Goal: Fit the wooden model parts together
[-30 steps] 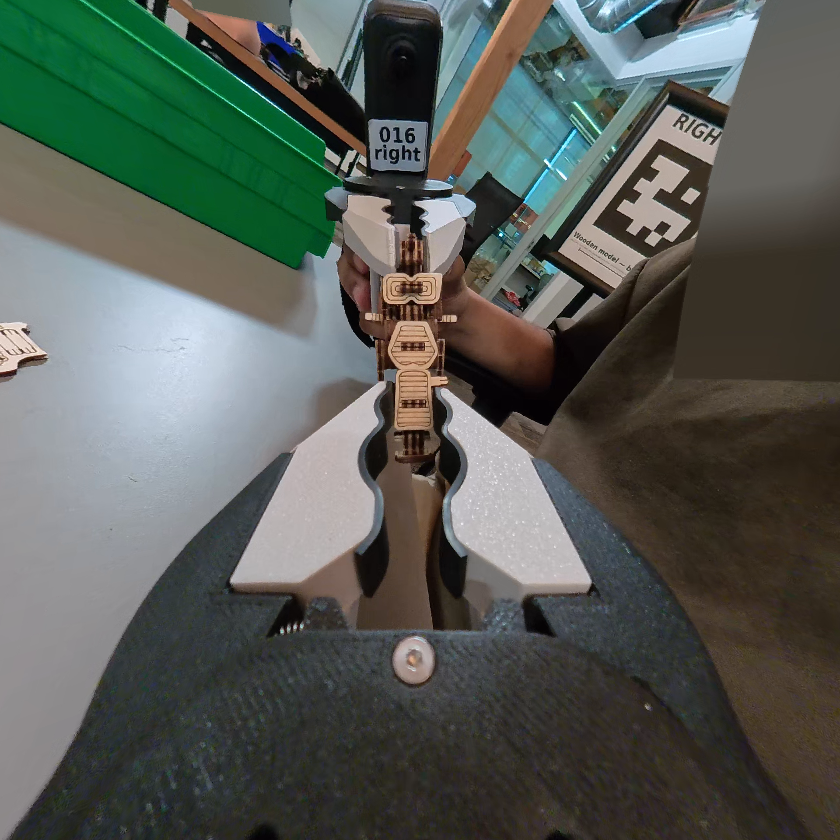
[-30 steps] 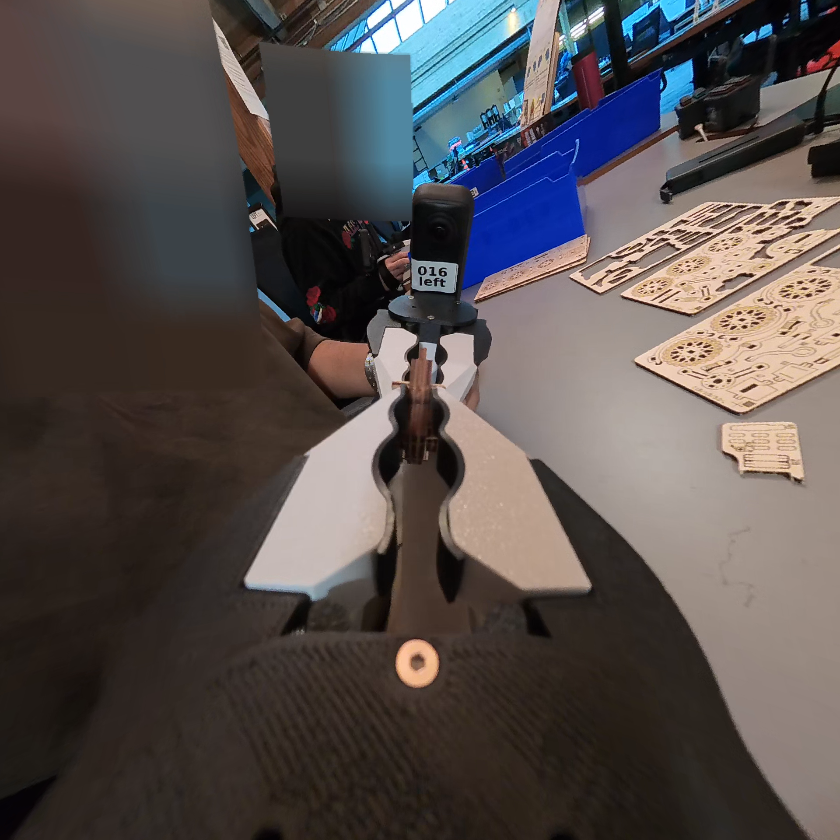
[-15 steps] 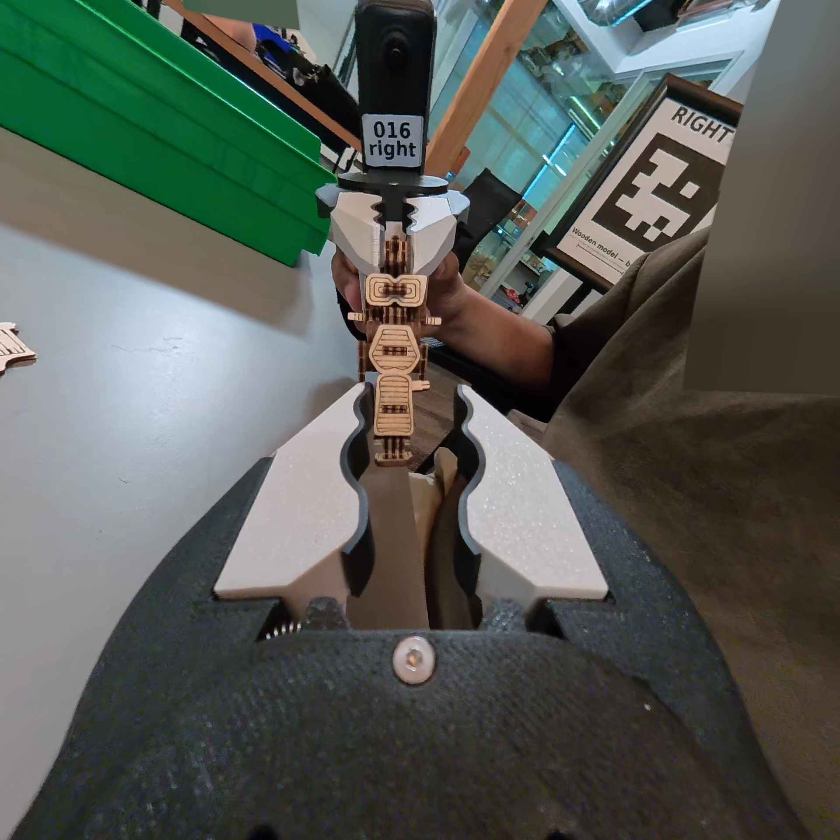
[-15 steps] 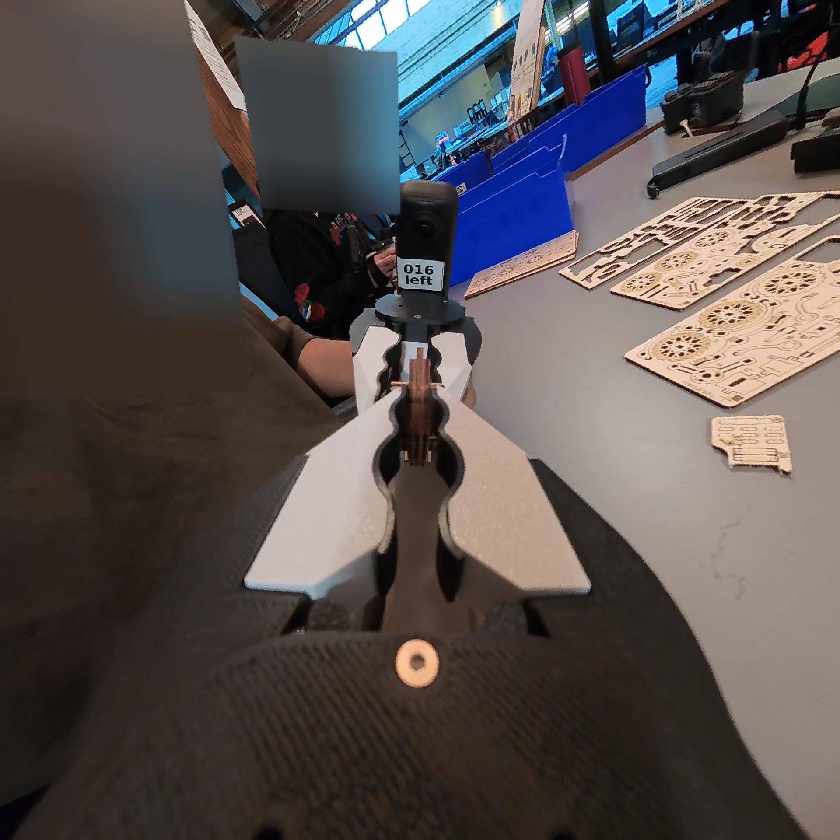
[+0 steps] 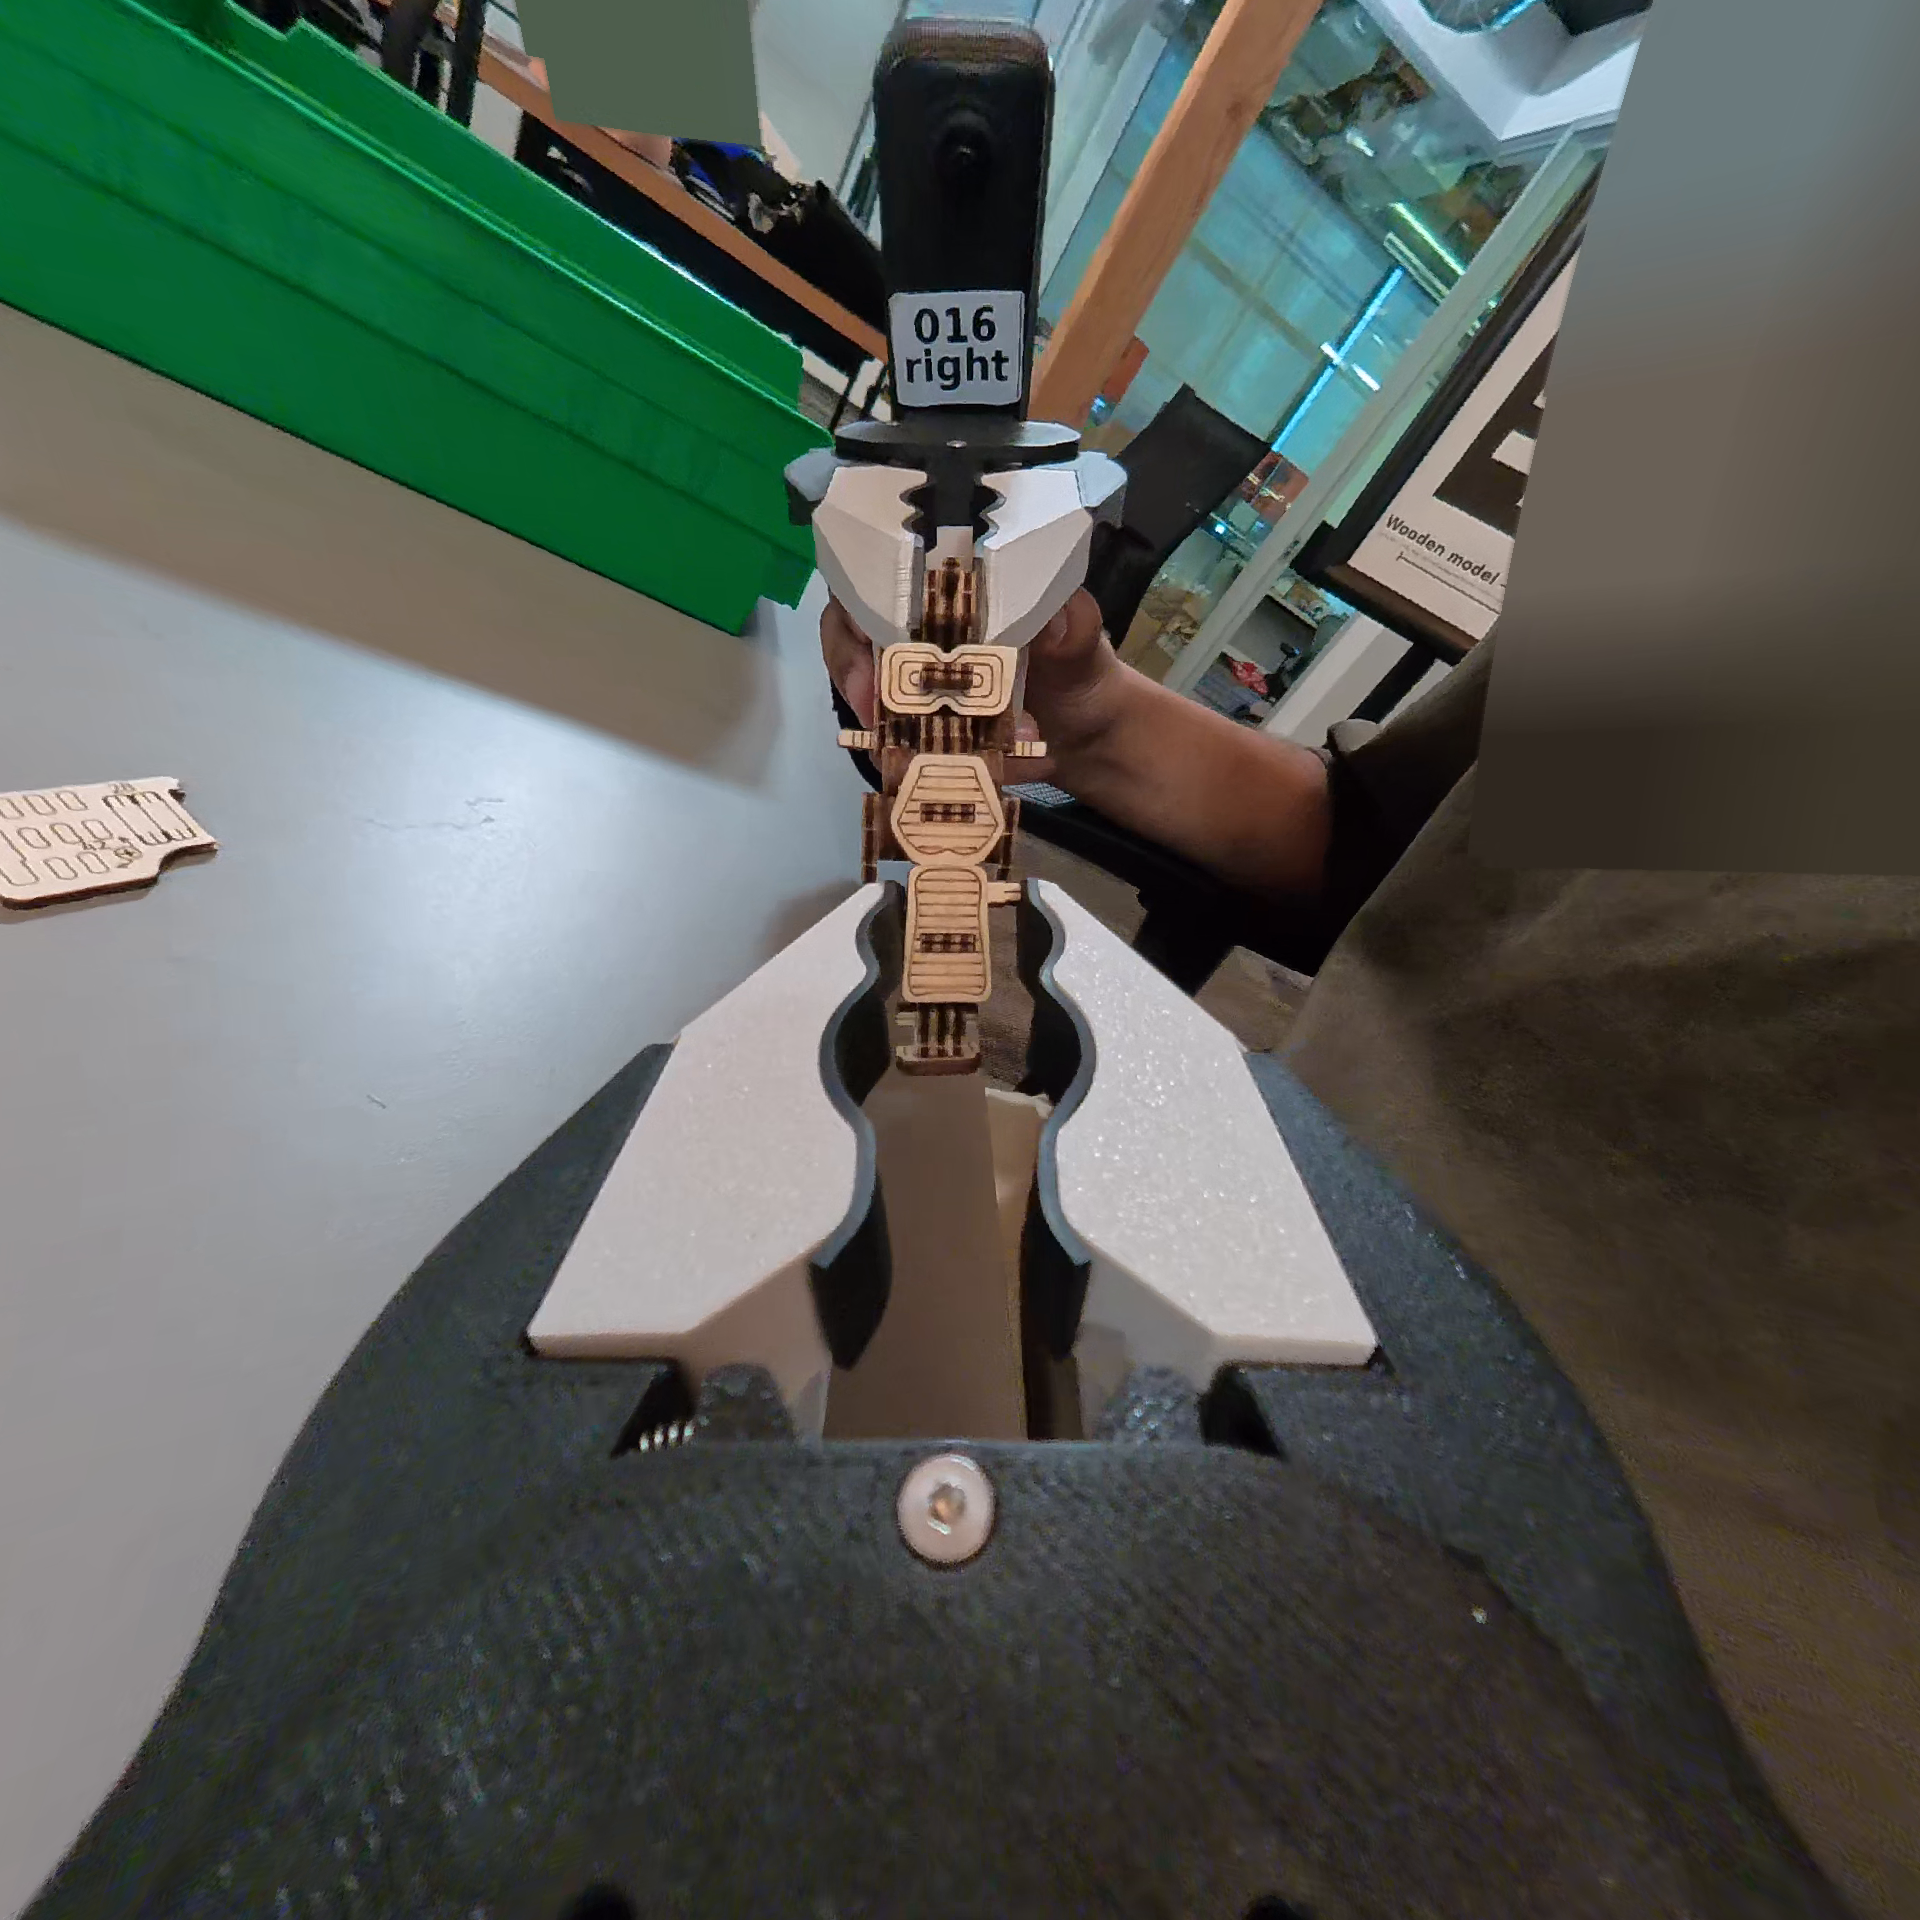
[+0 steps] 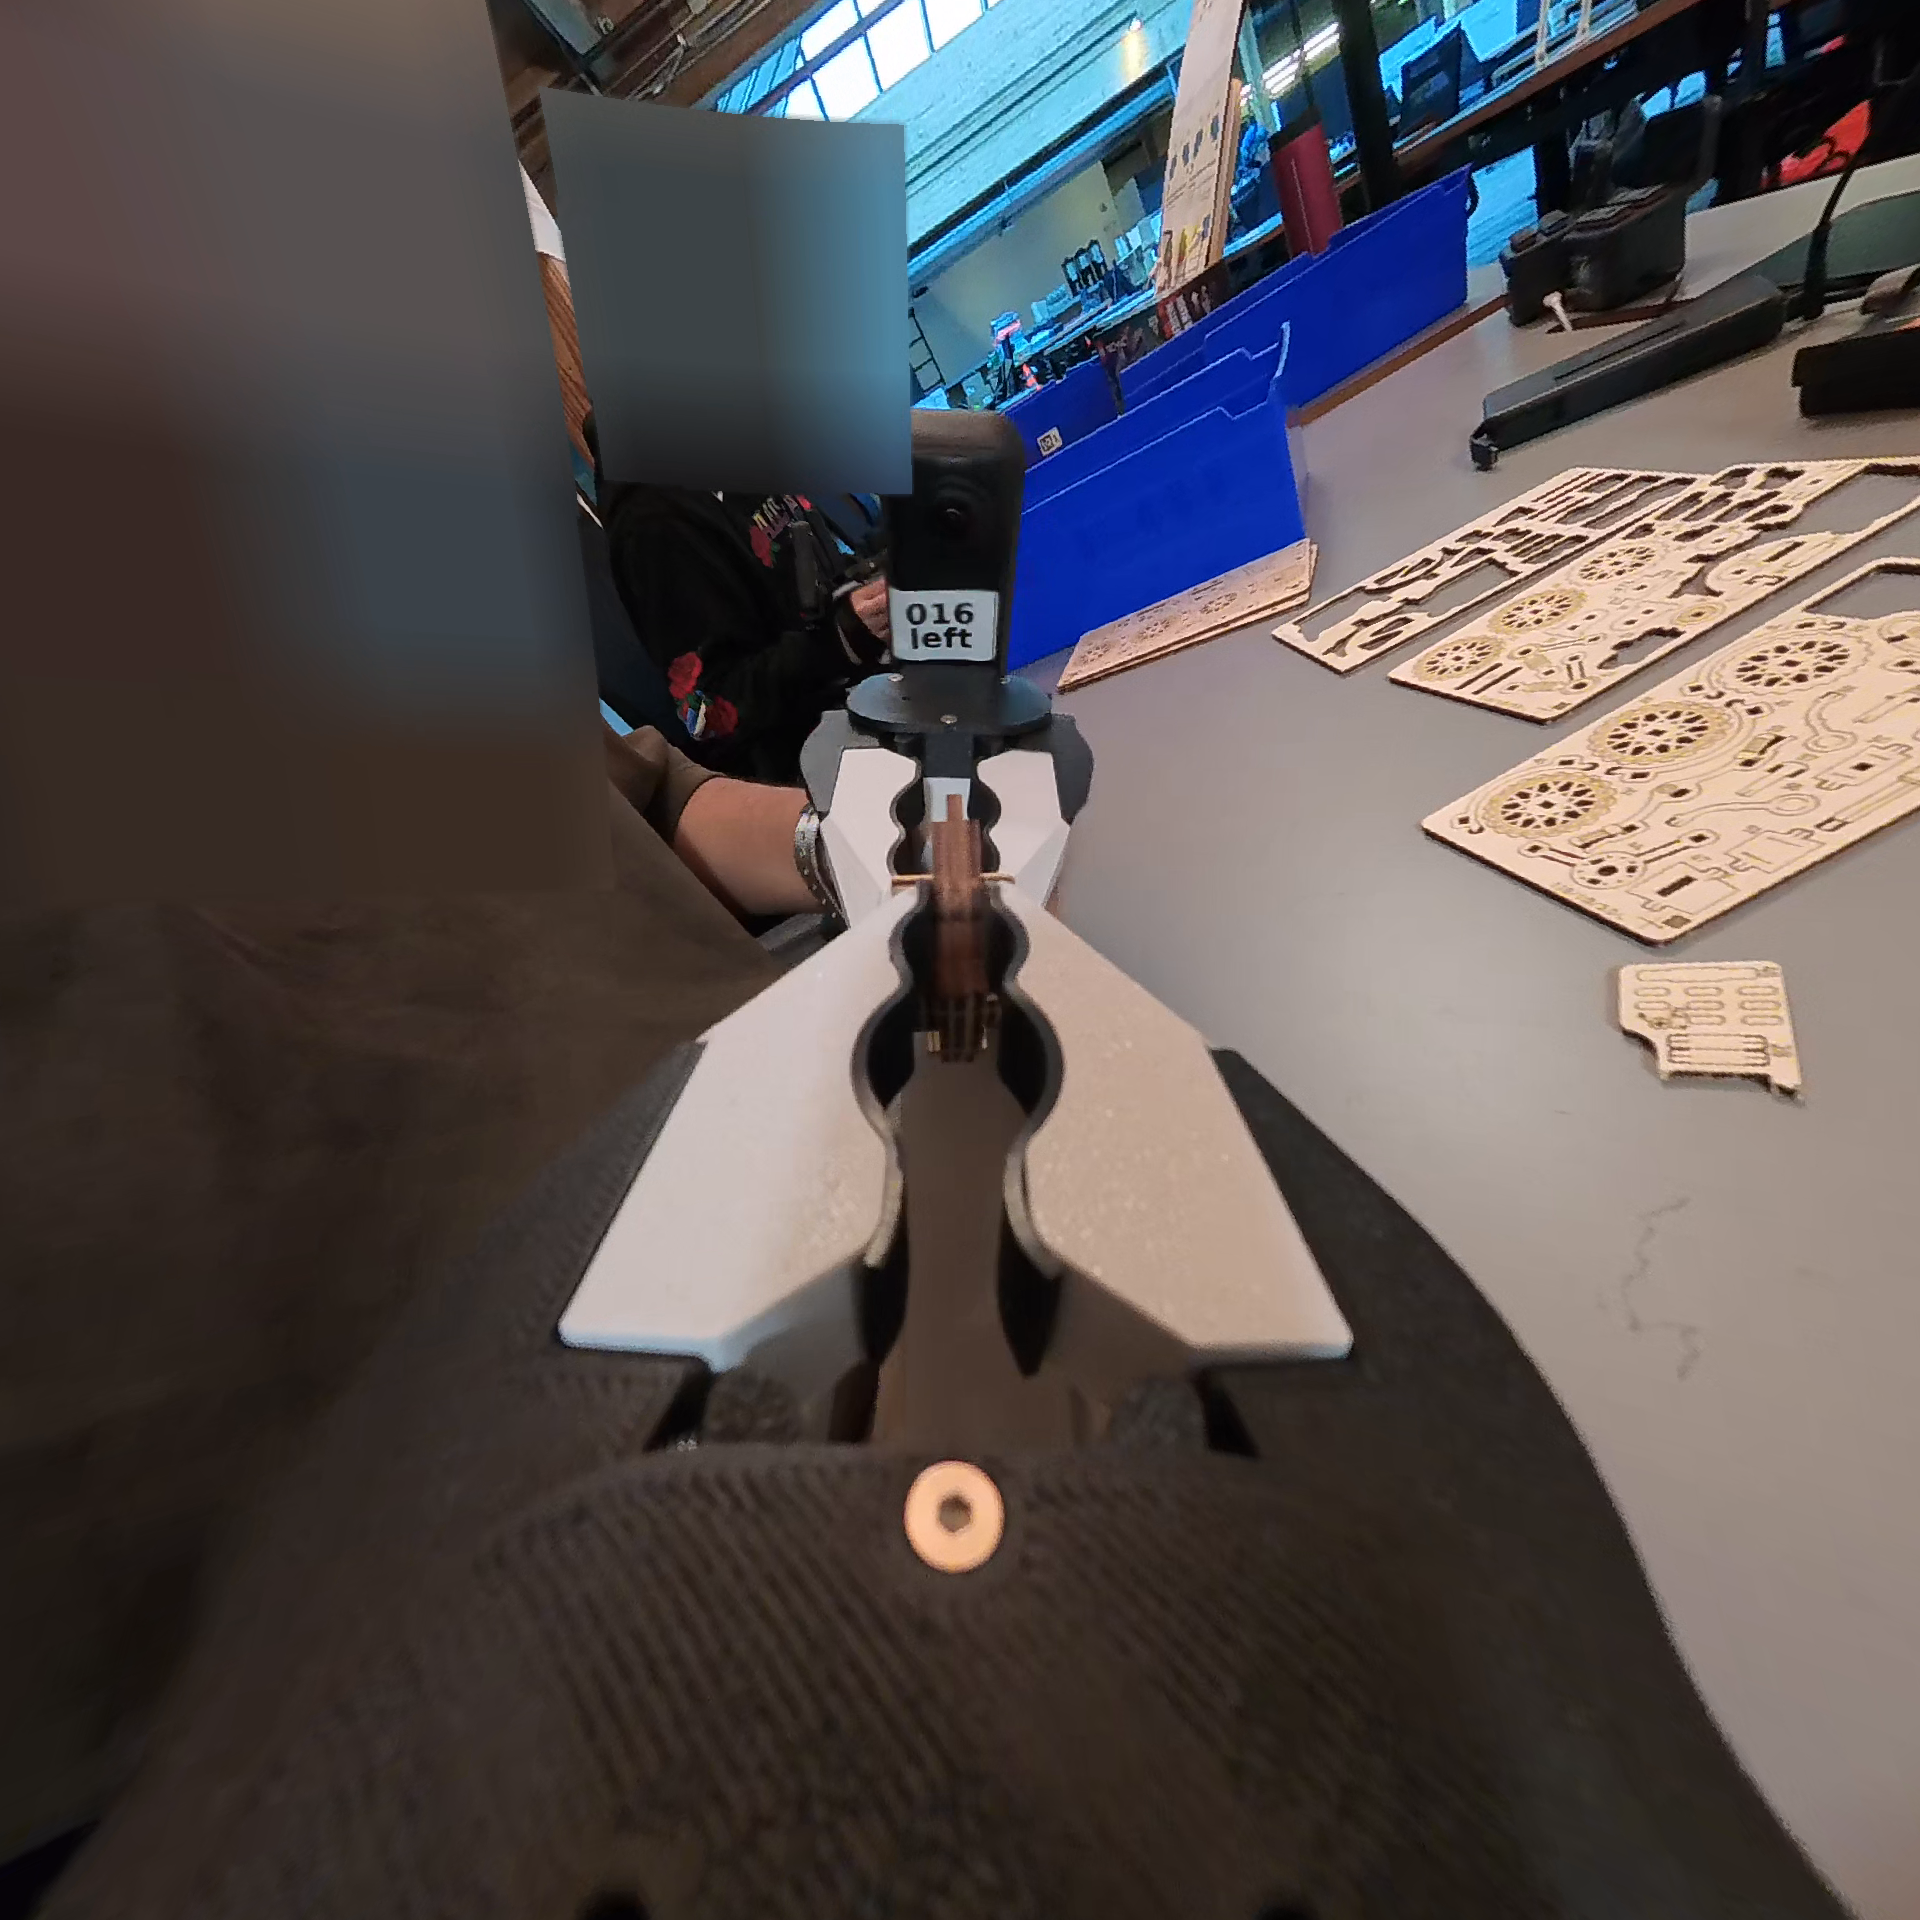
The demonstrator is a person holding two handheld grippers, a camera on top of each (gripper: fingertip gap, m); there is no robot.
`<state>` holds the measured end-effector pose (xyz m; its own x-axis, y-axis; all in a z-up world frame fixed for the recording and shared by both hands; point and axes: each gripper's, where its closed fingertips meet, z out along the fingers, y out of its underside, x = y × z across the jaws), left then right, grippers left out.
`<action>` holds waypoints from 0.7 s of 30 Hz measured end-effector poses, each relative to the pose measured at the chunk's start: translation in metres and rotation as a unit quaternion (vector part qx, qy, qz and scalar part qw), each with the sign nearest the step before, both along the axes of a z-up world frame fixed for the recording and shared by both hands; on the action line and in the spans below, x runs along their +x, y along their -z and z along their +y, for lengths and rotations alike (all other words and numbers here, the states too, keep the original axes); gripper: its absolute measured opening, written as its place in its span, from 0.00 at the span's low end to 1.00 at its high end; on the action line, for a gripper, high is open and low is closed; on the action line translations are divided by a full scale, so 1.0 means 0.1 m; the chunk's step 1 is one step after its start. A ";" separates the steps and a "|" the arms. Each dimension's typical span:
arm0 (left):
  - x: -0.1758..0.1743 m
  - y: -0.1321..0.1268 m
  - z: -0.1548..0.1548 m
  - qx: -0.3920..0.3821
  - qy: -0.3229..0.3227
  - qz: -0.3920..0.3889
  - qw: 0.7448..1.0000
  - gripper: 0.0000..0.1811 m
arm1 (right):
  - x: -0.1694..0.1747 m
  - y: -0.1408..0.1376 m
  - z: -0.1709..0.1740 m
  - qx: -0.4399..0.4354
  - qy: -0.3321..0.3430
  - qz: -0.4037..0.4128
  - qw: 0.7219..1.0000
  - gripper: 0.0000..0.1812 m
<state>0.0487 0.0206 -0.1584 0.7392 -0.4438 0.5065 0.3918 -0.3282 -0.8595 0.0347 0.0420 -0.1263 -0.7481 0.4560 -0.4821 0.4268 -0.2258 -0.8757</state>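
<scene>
**Wooden assembly held between two facing tools**

Facing each other above the near edge of the grey table (image 5: 436, 1039), the two tools have a slim wooden model assembly (image 5: 943, 831) stretched between them. In the left wrist view the right tool (image 5: 948, 613) sits beyond it, its white fingers closed on the far end of the assembly, with a person's hand (image 5: 1081, 686) wrapped around the tool body behind. The assembly shows three engraved plates in a row on a darker layered spine. Its near end reaches in between the fingers of the left tool (image 5: 954, 914), whose jaws stand apart with a visible gap on each side of the wood, so they are not gripping it.

From the right wrist view the assembly (image 6: 954, 935) appears edge-on, clamped between the right tool's (image 6: 956, 925) fingertips, and the left tool (image 6: 948, 831) faces it just behind.

A small loose wooden piece (image 6: 1704, 1023) lies on the table, well apart from the tools. Farther back lie several laser-cut wooden sheets (image 6: 1683, 769), some with parts already punched out. Blue bins (image 6: 1164, 520) stand behind them, and a green bin (image 5: 343, 291) sits on the other side of the table.
</scene>
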 end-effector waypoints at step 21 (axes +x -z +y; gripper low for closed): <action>-0.02 0.06 0.04 -0.008 -0.032 0.034 0.999 0.19 | -0.04 -0.04 0.09 0.004 0.026 0.013 1.000 0.03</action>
<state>0.0466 0.0241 -0.1642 0.7994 -0.3857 0.4606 0.3531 -0.3187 -0.8796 0.0310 0.0514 -0.1225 -0.7358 0.4973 -0.4597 0.3923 -0.2404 -0.8879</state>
